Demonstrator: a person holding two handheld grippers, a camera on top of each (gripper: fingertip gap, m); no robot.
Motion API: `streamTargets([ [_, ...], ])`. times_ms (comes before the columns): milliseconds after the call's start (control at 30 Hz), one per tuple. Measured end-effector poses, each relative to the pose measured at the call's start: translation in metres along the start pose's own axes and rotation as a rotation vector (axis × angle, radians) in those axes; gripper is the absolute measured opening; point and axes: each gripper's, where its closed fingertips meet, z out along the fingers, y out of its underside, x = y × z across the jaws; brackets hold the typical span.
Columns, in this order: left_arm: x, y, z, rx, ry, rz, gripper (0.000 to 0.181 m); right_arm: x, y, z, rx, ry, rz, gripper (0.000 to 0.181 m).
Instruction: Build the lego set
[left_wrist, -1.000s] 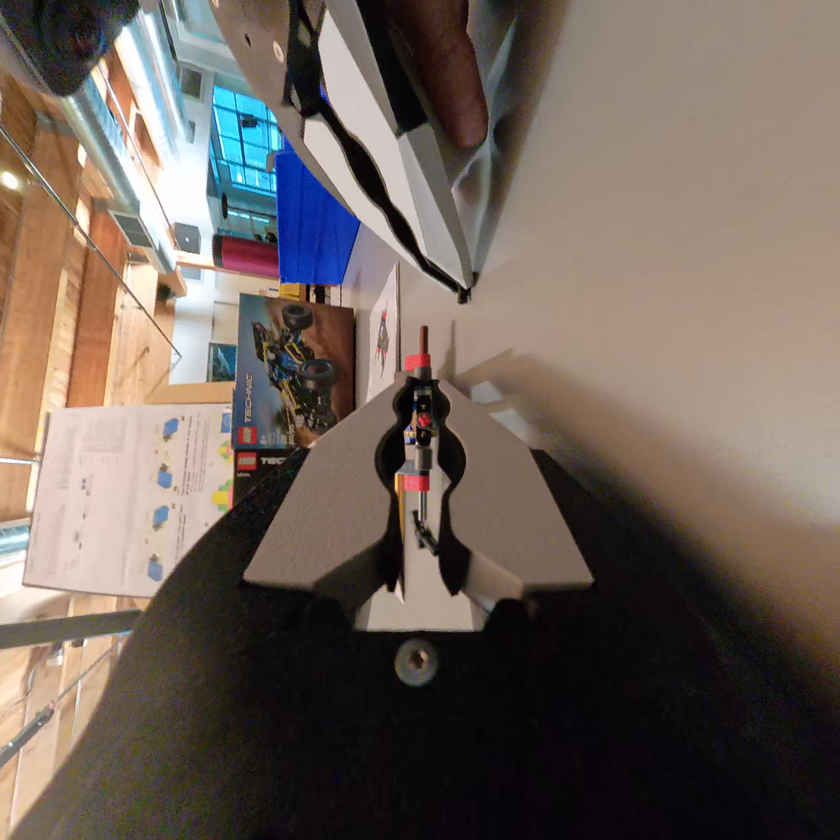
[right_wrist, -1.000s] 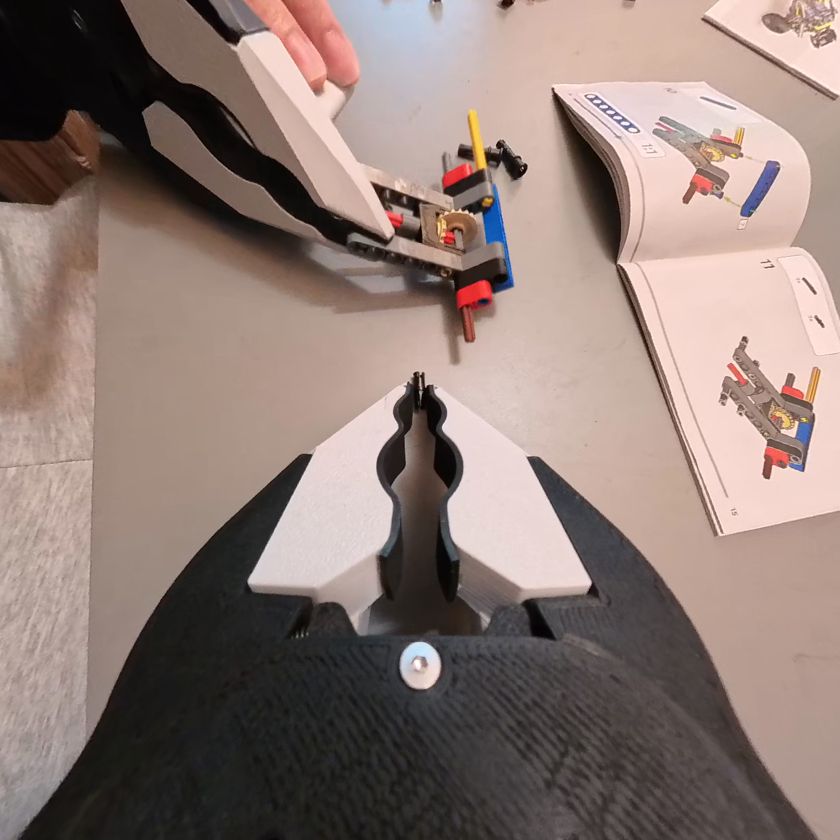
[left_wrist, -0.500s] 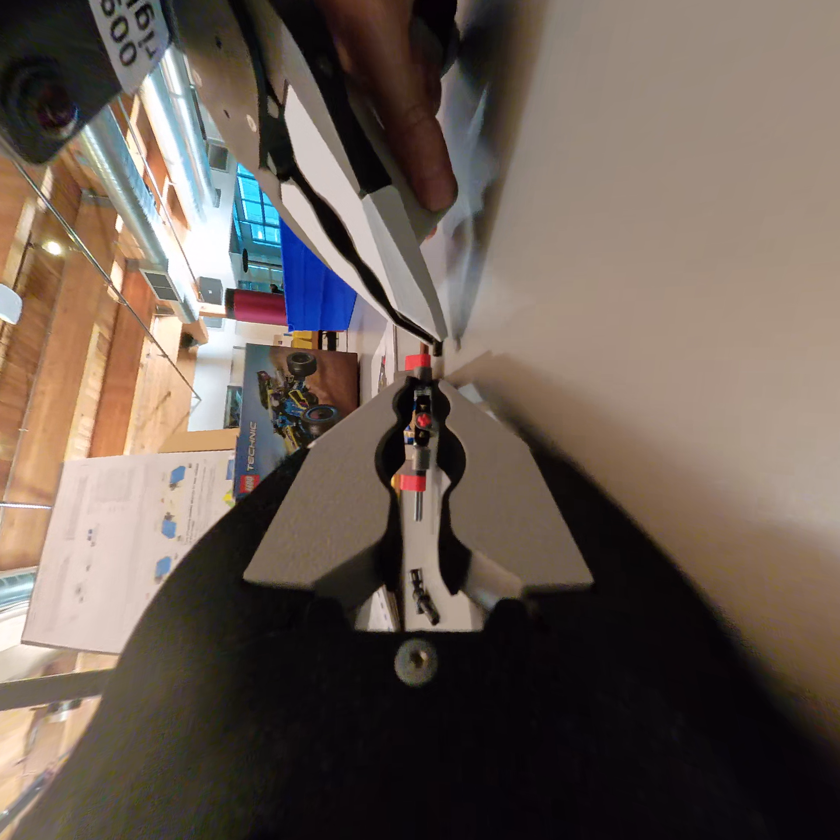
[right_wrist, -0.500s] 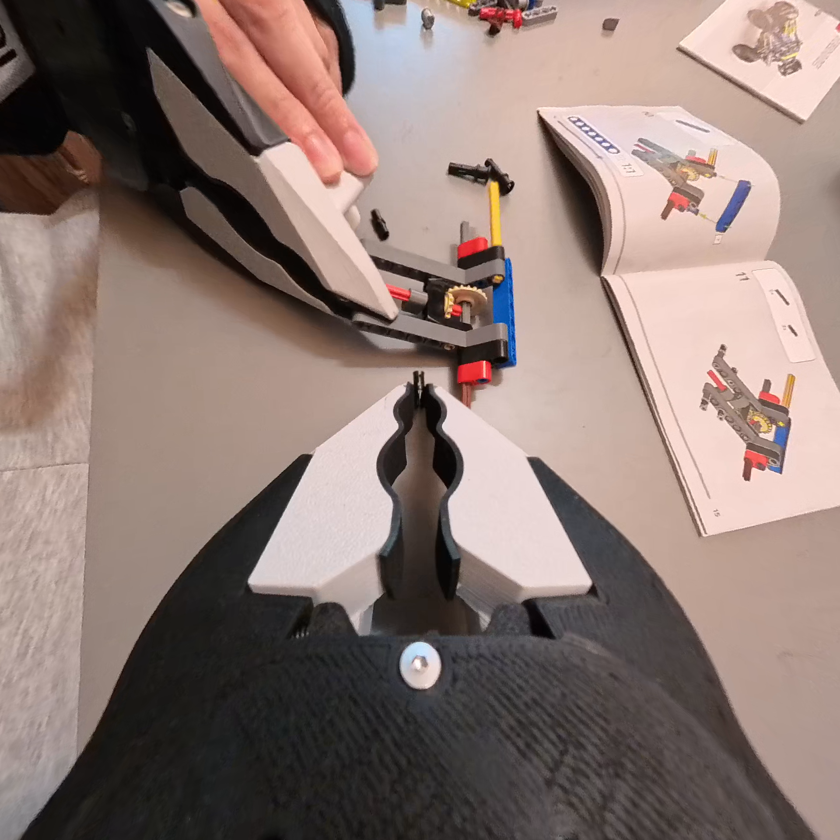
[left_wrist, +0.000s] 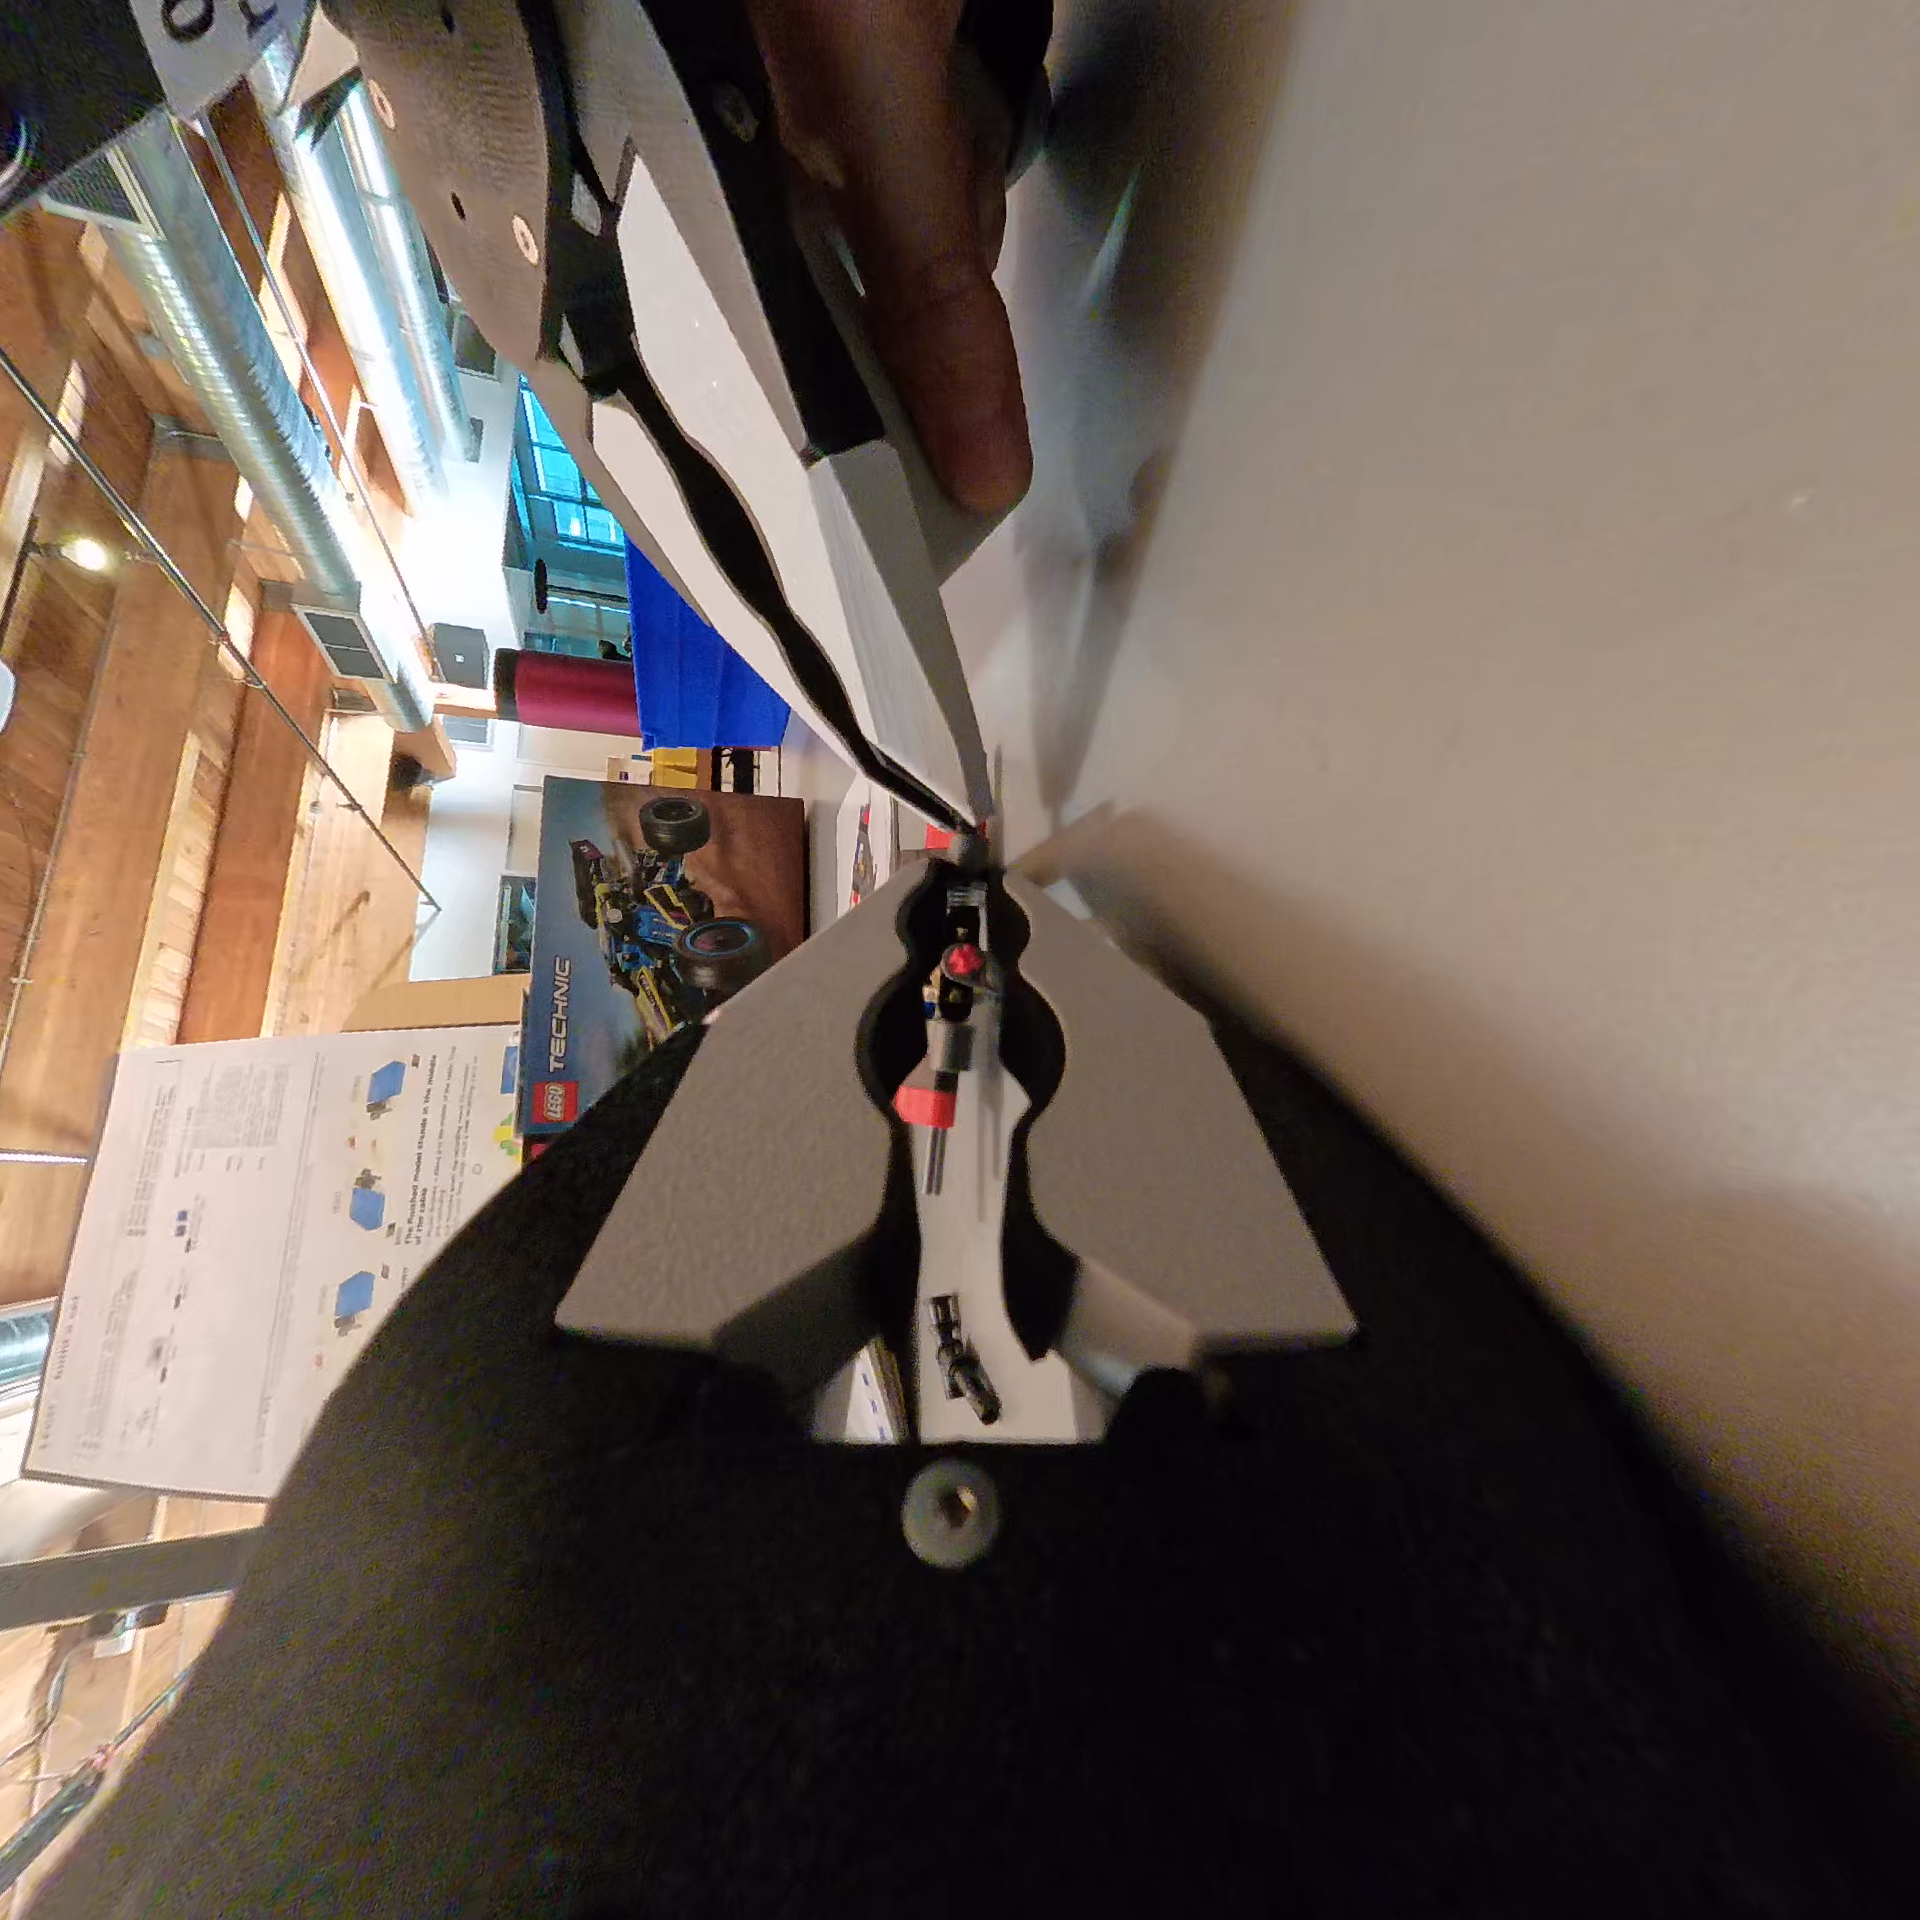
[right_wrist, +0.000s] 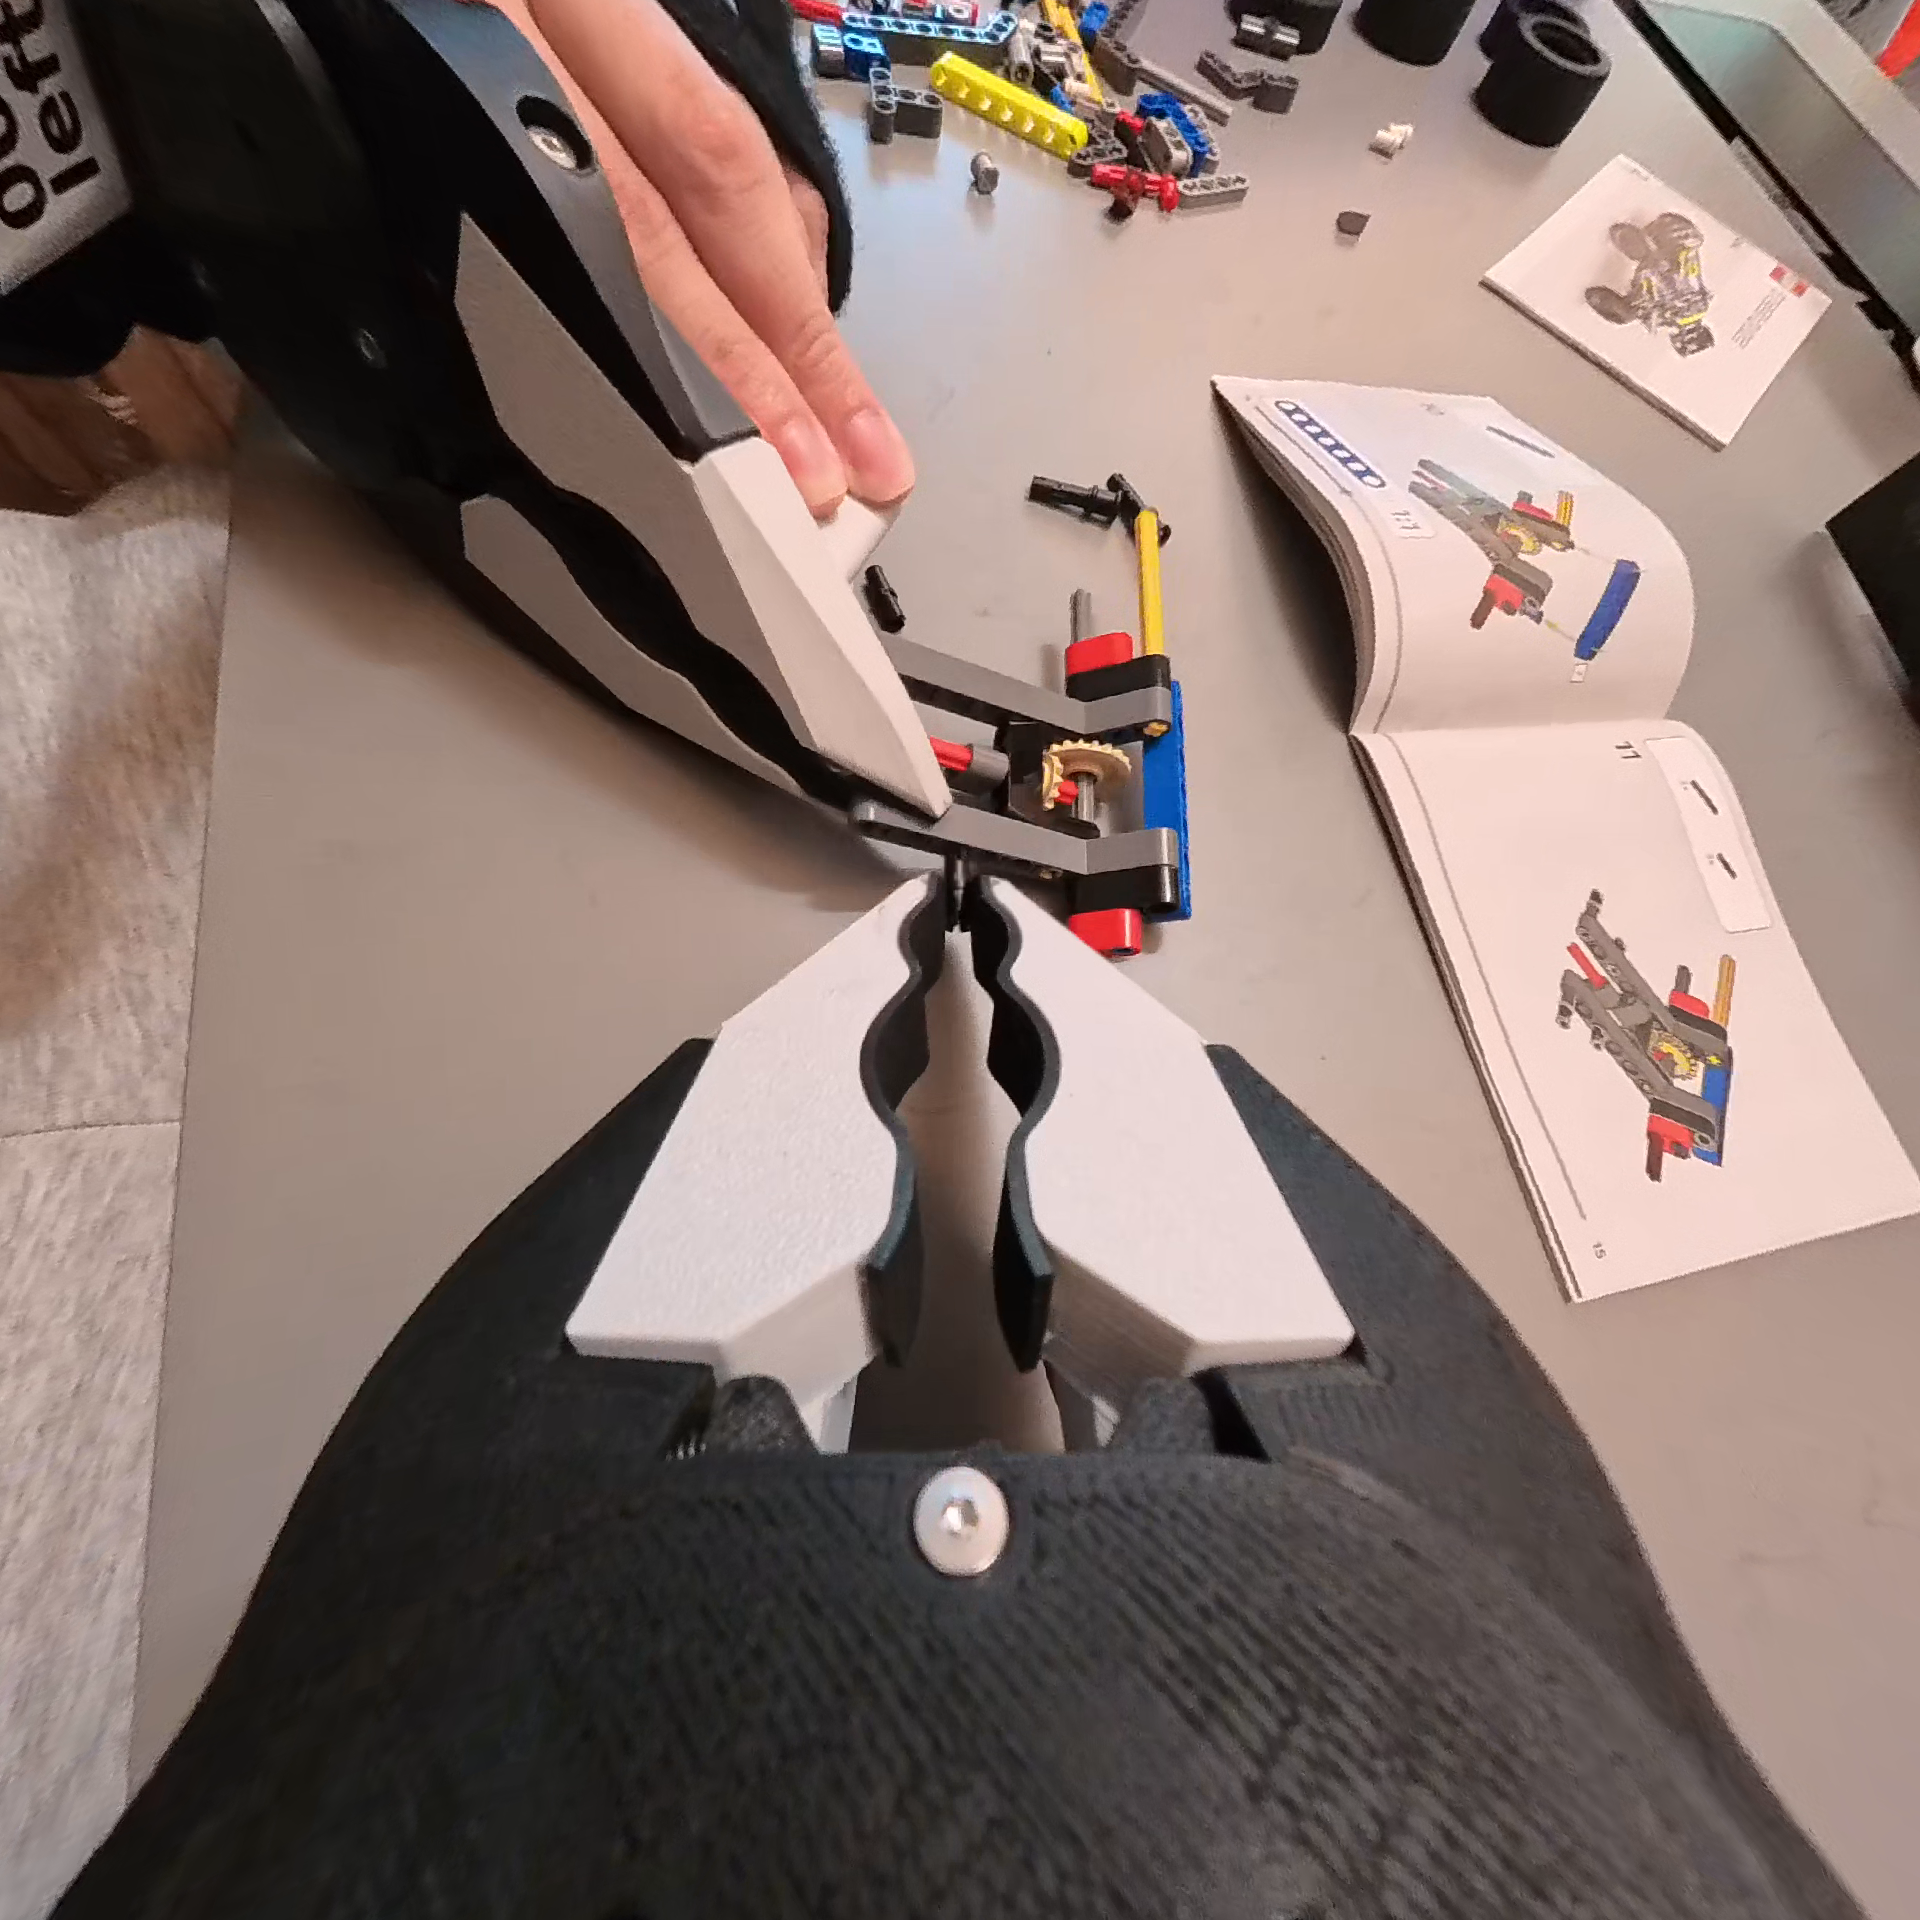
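A part-built lego assembly (right_wrist: 1091, 769) of grey beams, a blue beam, red bushes, a tan gear and a yellow axle lies on the grey table (right_wrist: 520, 1039). My left gripper (right_wrist: 914, 810) is shut on the end of its near grey beam. In the left wrist view the assembly (left_wrist: 961, 997) shows edge-on between the shut fingers of my left gripper (left_wrist: 966, 862). My right gripper (right_wrist: 958, 894) is shut on a small black pin (right_wrist: 956, 868), whose tip meets the near grey beam beside the left fingertips. In the left wrist view the right gripper (left_wrist: 971, 821) comes in from above.
An open instruction booklet (right_wrist: 1558, 831) lies to the right, with a second booklet (right_wrist: 1652, 291) beyond it. Loose lego parts (right_wrist: 1039, 104) and black tyres (right_wrist: 1538, 62) lie at the far edge. Loose black pins (right_wrist: 1081, 494) lie behind the assembly. The lego box (left_wrist: 665, 935) stands farther off. Less than 4 cm separates the two grippers' tips.
My right gripper has moved forward with the black pin until it reaches the near grey beam. My left gripper has swung the assembly round and brought it closer.
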Motion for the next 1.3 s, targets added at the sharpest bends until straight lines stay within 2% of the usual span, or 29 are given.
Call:
streamTargets([
  [267,0.001,0.002,0.0,0.0,0.012,-0.026,0.005,-0.002,0.0,0.002,-0.009,0.03,-0.065,0.003],
  [533,-0.001,0.003,0.0,0.037,0.028,-0.094,0.005,-0.001,0.001,0.011,-0.027,0.151,-0.304,0.004],
  [733,-0.005,0.008,-0.001,0.019,0.011,-0.122,0.005,0.002,-0.003,0.007,0.011,0.245,-0.39,0.004],
  [1300,-0.006,0.008,-0.002,0.052,0.049,-0.222,0.005,0.003,-0.009,0.003,0.034,0.319,-0.443,0.003],
])
